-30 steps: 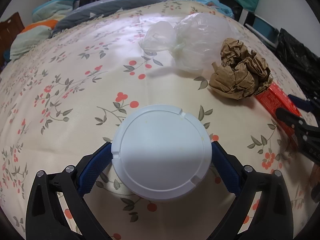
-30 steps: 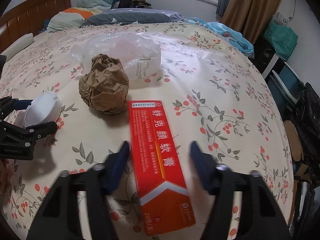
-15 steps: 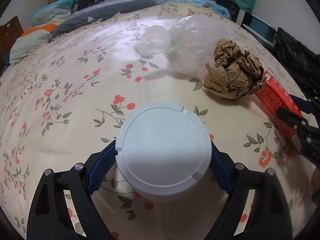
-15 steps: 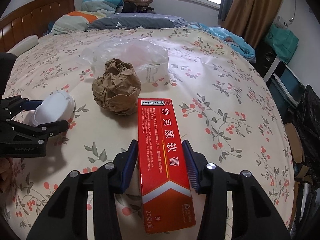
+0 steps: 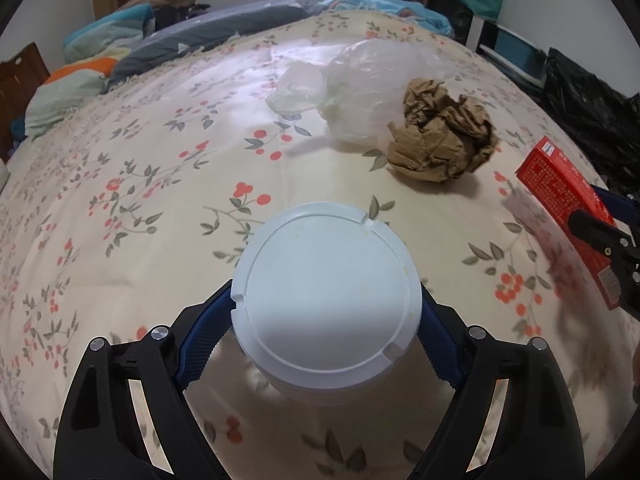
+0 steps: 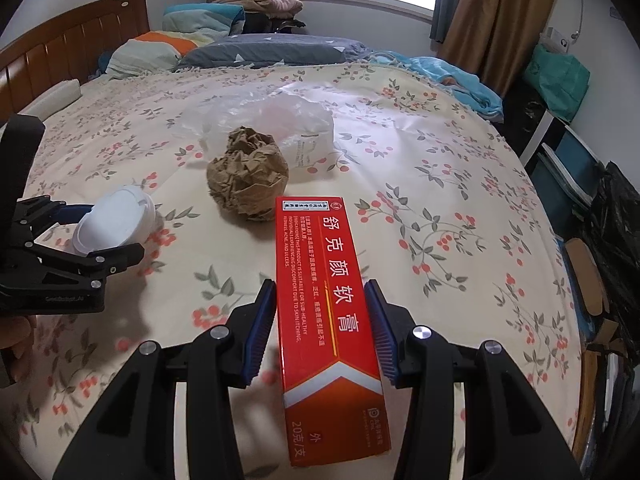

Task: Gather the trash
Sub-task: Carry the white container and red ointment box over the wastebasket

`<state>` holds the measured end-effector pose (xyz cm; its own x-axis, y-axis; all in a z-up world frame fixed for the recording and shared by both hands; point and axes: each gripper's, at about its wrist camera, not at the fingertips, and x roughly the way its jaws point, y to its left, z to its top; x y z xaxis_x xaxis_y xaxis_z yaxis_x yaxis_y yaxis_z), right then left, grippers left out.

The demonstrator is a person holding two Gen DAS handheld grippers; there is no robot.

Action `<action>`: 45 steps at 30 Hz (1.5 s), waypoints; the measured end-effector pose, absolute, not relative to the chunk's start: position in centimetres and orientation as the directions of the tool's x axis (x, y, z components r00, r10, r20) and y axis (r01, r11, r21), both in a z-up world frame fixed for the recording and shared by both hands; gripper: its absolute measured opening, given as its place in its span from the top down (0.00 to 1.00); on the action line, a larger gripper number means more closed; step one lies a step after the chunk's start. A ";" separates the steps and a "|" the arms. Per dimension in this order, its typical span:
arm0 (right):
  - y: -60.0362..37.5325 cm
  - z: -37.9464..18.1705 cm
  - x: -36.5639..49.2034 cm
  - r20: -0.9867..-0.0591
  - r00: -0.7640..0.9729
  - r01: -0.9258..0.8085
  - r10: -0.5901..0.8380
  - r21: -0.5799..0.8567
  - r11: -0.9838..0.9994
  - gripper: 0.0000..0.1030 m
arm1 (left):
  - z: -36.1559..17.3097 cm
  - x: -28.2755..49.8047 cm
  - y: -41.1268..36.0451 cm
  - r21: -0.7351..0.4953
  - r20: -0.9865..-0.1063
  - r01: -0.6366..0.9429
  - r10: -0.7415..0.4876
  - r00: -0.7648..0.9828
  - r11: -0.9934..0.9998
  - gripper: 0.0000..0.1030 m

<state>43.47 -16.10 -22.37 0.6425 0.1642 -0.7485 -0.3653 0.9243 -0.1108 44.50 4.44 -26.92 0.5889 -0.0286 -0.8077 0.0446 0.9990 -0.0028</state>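
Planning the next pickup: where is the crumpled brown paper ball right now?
The brown paper ball lies on the floral bedspread, just in front of the clear plastic bag, near the far end of the red box.

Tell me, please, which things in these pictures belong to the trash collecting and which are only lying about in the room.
Trash:
- white round container, in the left gripper
- red box, in the right gripper
- crumpled brown paper
- clear plastic bag

Lying about:
- floral bedspread
- pillows
- folded blankets
- green bag
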 end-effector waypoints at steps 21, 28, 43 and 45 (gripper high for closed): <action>-18.2 -14.0 24.5 -0.707 0.673 -0.366 0.218 -0.062 0.928 0.56 | -17.5 25.4 2.8 0.001 -0.767 0.117 -0.074 0.638 0.993 0.18; -19.2 -12.5 17.6 -0.695 0.679 -0.373 0.236 -0.049 0.926 0.56 | -15.9 17.4 1.7 -0.007 -0.763 0.145 -0.099 0.638 0.989 0.18; -19.5 -15.5 5.3 -0.738 0.612 -0.423 0.284 -0.003 0.906 0.56 | -19.3 3.6 -1.2 -0.014 -0.815 0.220 -0.139 0.562 0.975 0.18; -19.4 -16.5 3.9 -0.751 0.595 -0.430 0.287 0.004 0.903 0.56 | -20.5 2.2 -1.5 -0.016 -0.829 0.228 -0.140 0.542 0.974 0.18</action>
<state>3.89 -19.40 -16.53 0.5949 0.2867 -0.7509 -0.4298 0.9029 0.0042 2.17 -1.47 -20.49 0.5419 -0.1401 -0.8287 0.2276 0.9736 -0.0158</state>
